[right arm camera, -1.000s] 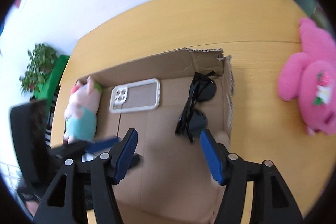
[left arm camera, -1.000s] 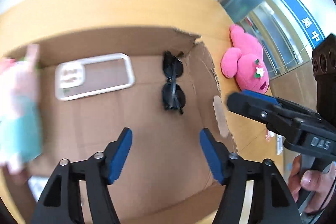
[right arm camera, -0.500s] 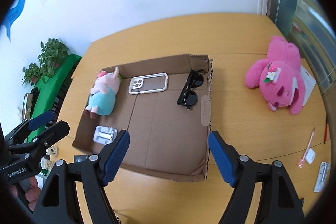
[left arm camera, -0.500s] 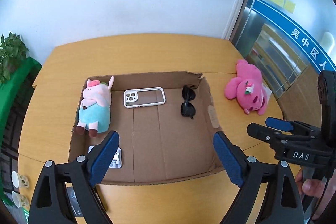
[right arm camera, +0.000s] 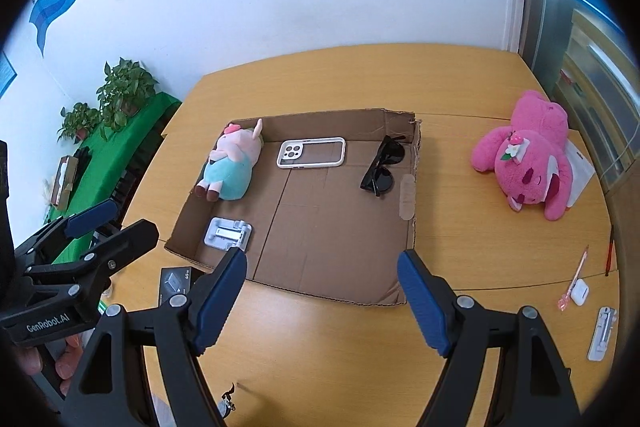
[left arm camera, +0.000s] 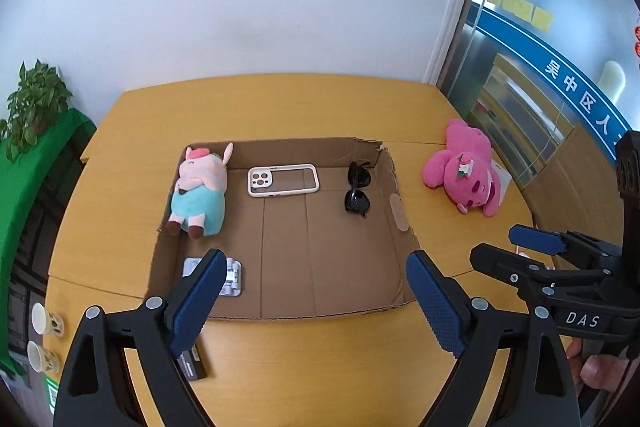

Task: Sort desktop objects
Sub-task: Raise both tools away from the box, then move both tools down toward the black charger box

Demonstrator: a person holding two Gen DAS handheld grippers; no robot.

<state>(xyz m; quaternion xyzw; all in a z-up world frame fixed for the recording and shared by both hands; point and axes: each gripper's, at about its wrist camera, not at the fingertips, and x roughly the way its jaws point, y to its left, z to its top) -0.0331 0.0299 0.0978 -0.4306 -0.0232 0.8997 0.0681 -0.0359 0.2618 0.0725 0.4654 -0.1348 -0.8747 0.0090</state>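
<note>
Sunglasses (left arm camera: 357, 193) in box (left arm camera: 394, 183) (plush bear (left arm camera: 468, 173) right).

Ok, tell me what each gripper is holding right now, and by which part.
Nothing is held. The left gripper and right gripper are both open and empty above the table, their jaws having just been opening with nothing between them.

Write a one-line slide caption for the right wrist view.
Open right gripper above a shallow cardboard box holding a pig plush, white phone case and black sunglasses; pink plush bear lies outside.
</note>
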